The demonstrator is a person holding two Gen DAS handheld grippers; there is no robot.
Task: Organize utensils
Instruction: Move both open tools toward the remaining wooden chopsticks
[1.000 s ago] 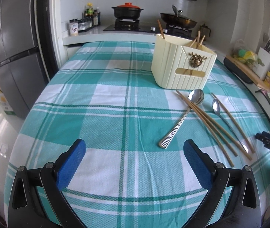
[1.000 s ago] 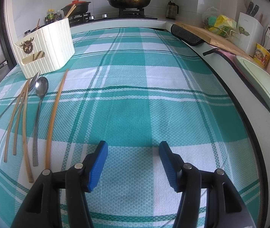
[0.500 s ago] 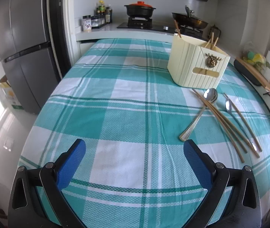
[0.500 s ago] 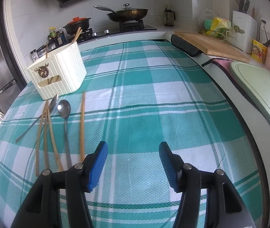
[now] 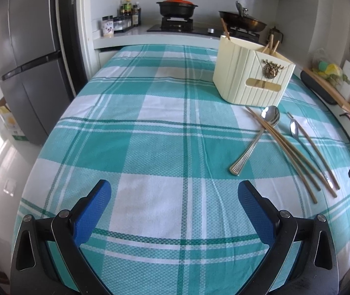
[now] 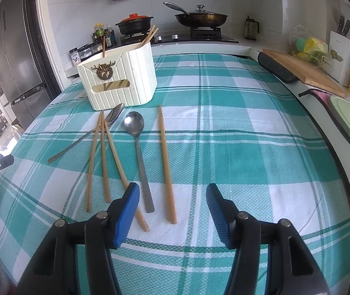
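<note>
Item: loose chopsticks point(image 6: 166, 162) and spoons point(image 6: 135, 132) on tabletop point(image 6: 236, 127), before cream holder point(image 6: 118, 81). Right gripper point(image 6: 172, 204): half-open, empty. Left gripper point(image 5: 175, 206): wide, empty. Advice: straddle one chopstick squarely near its end.

Open left tongs point(image 5: 174, 210) hover over checked cloth point(image 5: 150, 147); spoons point(image 5: 256, 137), chopsticks point(image 5: 295, 154) lie beside cream holder point(image 5: 251, 73).

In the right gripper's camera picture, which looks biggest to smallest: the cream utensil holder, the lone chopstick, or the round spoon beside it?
1. Cream utensil holder, clearly bulkiest.
2. Lone chopstick, longest.
3. Round spoon, slightly shorter.
The chopstick and spoon are close, and fisheye distortion makes that order unsure.
</note>
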